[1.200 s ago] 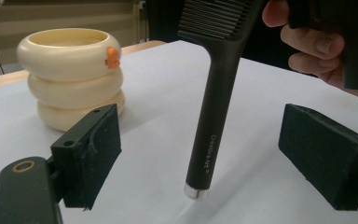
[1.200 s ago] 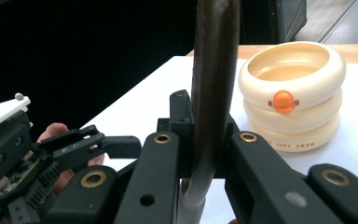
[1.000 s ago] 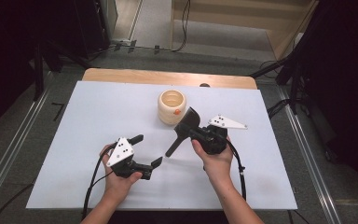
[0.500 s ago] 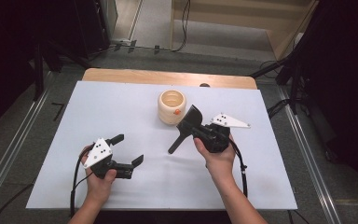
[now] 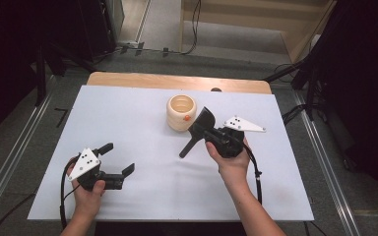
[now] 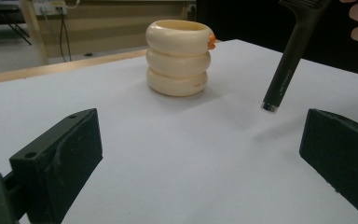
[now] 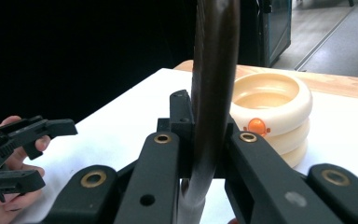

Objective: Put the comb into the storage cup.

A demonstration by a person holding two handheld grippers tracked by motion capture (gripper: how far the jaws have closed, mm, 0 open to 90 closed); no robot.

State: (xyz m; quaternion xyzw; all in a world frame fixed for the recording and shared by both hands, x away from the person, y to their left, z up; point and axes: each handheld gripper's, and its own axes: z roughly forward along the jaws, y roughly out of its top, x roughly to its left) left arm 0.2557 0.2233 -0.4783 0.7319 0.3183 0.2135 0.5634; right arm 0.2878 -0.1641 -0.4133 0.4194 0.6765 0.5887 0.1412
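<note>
The black brush (image 5: 198, 129) hangs tilted above the counter (image 5: 142, 113), just beside the cream ribbed cup (image 5: 181, 112). The right gripper (image 5: 211, 135) has its jaws clenched on the brush. The left gripper (image 5: 118, 159) sits well apart, jaws wide and released.

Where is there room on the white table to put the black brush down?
The white table is bare left of the cream ringed pot, and along the near edge between the open left gripper and the right gripper. It is crowded where the brush, clamped in that gripper, hangs by the pot.
</note>
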